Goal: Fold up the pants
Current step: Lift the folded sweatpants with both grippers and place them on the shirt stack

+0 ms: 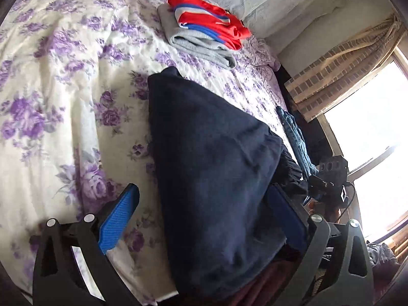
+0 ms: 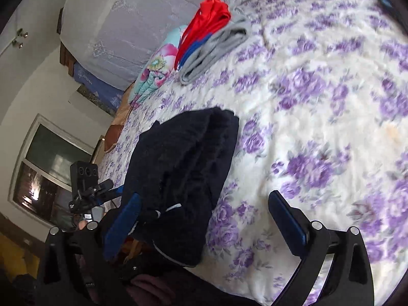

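Note:
Folded navy pants [image 1: 214,168] lie on the floral bedspread [image 1: 63,102] near its front edge. My left gripper [image 1: 202,186] is open wide. The pants lie between its blue pads [image 1: 118,219], and the cloth's right edge lies against the right pad. In the right wrist view the same pants [image 2: 183,158] lie on the left. My right gripper [image 2: 204,195] is open wide around their near corner, its left finger [image 2: 125,224] by the cloth's edge and its right finger over bare bedspread [image 2: 318,102]. A white drawstring end [image 2: 173,207] shows on the pants.
A stack of folded clothes [image 1: 204,30], red and blue on grey, sits further up the bed [image 2: 211,33]. A floral quilt [image 2: 153,74] lies by the headboard. A denim piece [image 1: 293,132] hangs at the bed's right edge, by a bright window [image 1: 369,132] and curtain [image 1: 339,71].

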Tool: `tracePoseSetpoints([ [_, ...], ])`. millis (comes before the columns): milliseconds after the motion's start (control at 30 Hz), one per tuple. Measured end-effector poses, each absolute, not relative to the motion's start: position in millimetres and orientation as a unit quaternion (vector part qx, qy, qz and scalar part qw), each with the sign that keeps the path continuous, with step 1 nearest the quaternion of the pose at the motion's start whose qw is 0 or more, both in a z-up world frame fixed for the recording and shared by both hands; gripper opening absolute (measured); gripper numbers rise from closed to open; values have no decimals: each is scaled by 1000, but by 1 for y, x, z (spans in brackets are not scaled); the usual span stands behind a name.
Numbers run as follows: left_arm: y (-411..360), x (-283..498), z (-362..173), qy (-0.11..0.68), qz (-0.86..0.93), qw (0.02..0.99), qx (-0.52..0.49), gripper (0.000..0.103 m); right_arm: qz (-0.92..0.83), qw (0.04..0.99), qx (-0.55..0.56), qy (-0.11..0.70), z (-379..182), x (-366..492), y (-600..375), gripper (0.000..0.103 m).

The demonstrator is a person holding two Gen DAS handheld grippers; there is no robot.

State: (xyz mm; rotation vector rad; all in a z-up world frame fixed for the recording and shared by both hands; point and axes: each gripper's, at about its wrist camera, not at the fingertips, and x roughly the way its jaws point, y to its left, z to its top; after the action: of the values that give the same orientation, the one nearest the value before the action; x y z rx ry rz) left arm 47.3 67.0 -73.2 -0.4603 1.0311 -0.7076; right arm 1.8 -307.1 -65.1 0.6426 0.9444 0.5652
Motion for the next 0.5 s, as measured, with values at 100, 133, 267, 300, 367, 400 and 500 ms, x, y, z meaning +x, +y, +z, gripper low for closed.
tracePoseSetpoints([
  [100,44,56,-75,486,-354,772,-205,98,292,786,310,448,-73,16,-290,100],
  [133,36,57,-75,487,-357,773,-195,98,311,775,311,453,-72,23,-281,100],
  [267,15,64,-83,493,-350,778,-171,98,327,762,275,486,-75,46,-244,100],
  [300,16,64,-84,492,-349,778,-175,98,324,766,270,485,-73,47,-240,100],
  [367,21,64,-82,486,-351,777,-192,98,317,777,259,479,-69,42,-235,82],
  [400,23,60,-78,476,-360,777,-201,97,316,781,253,475,-67,38,-236,69],
  [500,20,46,-58,458,-382,776,-207,96,329,786,265,451,-56,23,-248,53],
])
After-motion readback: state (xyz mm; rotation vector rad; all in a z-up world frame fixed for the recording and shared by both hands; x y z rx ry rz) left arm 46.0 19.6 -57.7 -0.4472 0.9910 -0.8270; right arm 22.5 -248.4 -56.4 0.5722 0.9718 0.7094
